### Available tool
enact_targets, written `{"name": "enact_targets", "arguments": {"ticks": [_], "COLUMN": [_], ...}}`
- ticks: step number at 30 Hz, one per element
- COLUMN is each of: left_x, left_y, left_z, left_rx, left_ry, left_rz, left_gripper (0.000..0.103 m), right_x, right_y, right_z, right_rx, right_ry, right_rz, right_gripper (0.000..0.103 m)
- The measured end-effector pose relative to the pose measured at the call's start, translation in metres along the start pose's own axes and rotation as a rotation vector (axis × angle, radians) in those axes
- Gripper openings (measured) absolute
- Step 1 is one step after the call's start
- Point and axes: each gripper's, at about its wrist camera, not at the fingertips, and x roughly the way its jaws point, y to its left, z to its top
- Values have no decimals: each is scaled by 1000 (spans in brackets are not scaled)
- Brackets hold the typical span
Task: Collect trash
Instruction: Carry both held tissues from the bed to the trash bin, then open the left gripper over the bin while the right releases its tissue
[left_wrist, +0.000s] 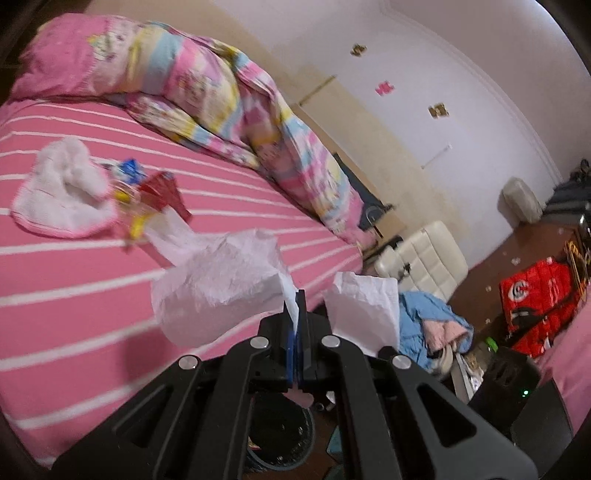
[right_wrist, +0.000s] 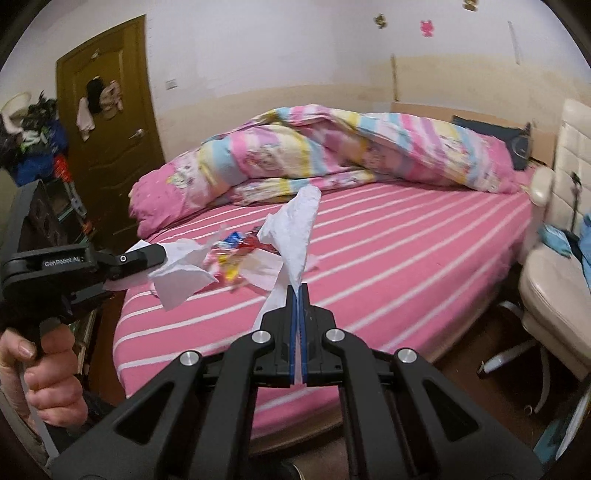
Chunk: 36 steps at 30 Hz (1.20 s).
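Left wrist view: left tongs clenched on a white tissue, right tongs pinching another tissue, both above the bed. Thin corner grips could slip free; wrappers remain at ten o'clock.

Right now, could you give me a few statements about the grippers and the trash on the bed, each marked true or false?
1. The left gripper is shut on a white tissue. True.
2. The right gripper is open and holds nothing. False: it pinches a white tissue.
3. Colourful wrappers lie on the bed. True.
4. The sheet is plain blue. False: pink with white stripes.
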Motion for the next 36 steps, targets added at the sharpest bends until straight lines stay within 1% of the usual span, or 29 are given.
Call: {"name": "enact_targets", "arguments": {"ticks": [4, 9, 14, 18, 23, 26, 33, 36], "left_x": [30, 83, 132, 169, 212, 234, 271, 284], "left_y": [-25, -54, -72, -83, -81, -75, -52, -46], "left_z": [-27, -80, -121, -149, -183, -202, -237, -250], "left_rx": [18, 76, 103, 115, 119, 114, 102, 126], "left_ry": [80, 239, 361, 444, 559, 611, 713, 753], "left_rz": [-19, -9, -13, -14, 15, 41, 96, 119], "left_gripper": [1, 1, 1, 1, 1, 1, 1, 1], "right_x": [-14, -24, -30, -33, -25, -16, 4, 14], "right_y": [-41, -95, -142, -186, -223, -241, -258, -262], "right_z": [-19, -49, -78, -112, -151, -178, -225, -243], "right_rx": [53, 137, 196, 257, 346, 391, 449, 471], "right_ry": [11, 40, 74, 115, 185, 241, 356, 406], "right_rz": [-30, -78, -138, -200, -248, -271, -291, -299], "right_gripper": [2, 2, 2, 2, 2, 2, 2, 2]}}
